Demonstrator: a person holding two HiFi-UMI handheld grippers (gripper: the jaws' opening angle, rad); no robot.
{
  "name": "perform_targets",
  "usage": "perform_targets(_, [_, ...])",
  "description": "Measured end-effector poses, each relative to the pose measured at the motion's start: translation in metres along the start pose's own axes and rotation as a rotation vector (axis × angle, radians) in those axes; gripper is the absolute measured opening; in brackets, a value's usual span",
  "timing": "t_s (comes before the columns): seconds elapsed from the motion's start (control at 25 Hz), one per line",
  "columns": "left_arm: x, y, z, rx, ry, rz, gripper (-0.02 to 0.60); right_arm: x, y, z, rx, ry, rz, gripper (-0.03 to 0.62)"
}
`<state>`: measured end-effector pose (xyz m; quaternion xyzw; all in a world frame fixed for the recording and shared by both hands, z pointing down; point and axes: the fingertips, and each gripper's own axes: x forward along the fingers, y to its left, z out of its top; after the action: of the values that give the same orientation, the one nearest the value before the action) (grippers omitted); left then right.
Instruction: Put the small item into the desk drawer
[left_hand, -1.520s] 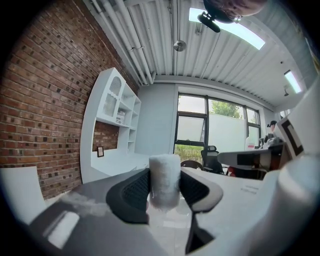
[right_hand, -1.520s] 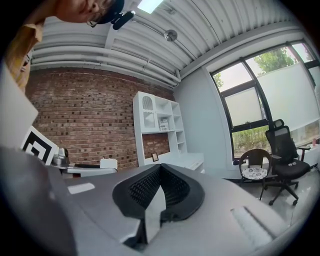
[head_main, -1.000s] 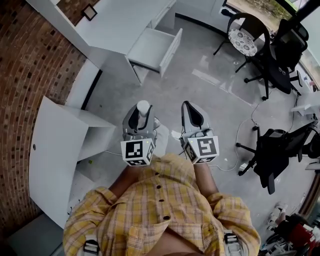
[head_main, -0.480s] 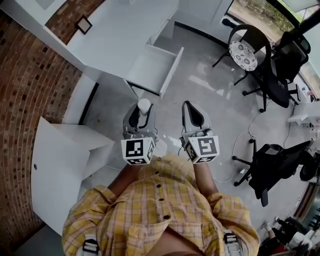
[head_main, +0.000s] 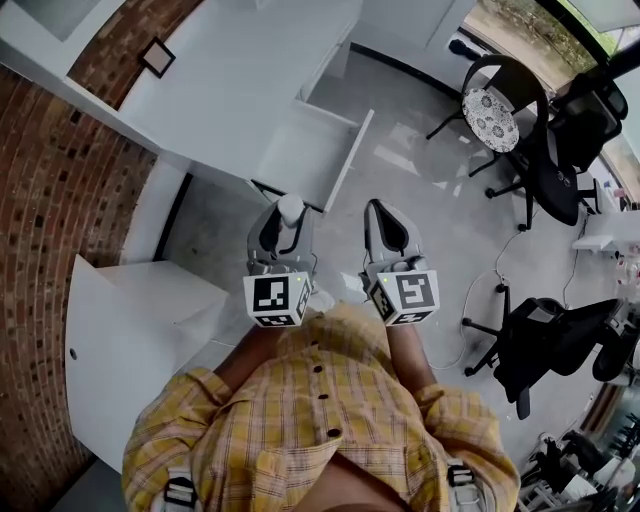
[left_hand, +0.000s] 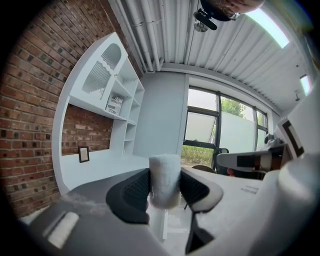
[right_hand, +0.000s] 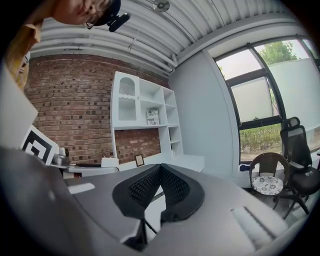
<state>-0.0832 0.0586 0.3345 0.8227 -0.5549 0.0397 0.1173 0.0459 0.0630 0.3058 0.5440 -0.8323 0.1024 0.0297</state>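
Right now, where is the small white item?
The item sits in the head view's middle, clamped by the left gripper, left of the right gripper, below the open drawer.

White desk (head_main: 230, 70) across upper left, small framed picture (head_main: 157, 57) standing on it near brick wall (head_main: 60, 190); drawer (head_main: 310, 150) open at front edge. Glossy grey floor (head_main: 420, 180) centre to right, carrying cushioned round chair (head_main: 492, 95), black office chairs (head_main: 560, 150). Second white table (head_main: 110, 350) lower left.
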Motion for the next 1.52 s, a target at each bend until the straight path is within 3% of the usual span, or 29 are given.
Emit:
perform_targets(0.48, [0.029, 0.009, -0.013, -0.037, 0.047, -0.01, 0.184, 0.034, -0.009, -0.008, 0.065, 0.038, 0.033, 0.0])
perform_targets(1.2, [0.112, 0.038, -0.042, -0.033, 0.165, 0.133, 0.185, 0.121, -0.061, -0.038, 0.079, 0.145, 0.122, 0.0])
perform_targets(1.52, [0.144, 0.044, -0.069, -0.055, 0.234, 0.159, 0.185, 0.15, -0.081, -0.059, 0.092, 0.193, 0.141, 0.0])
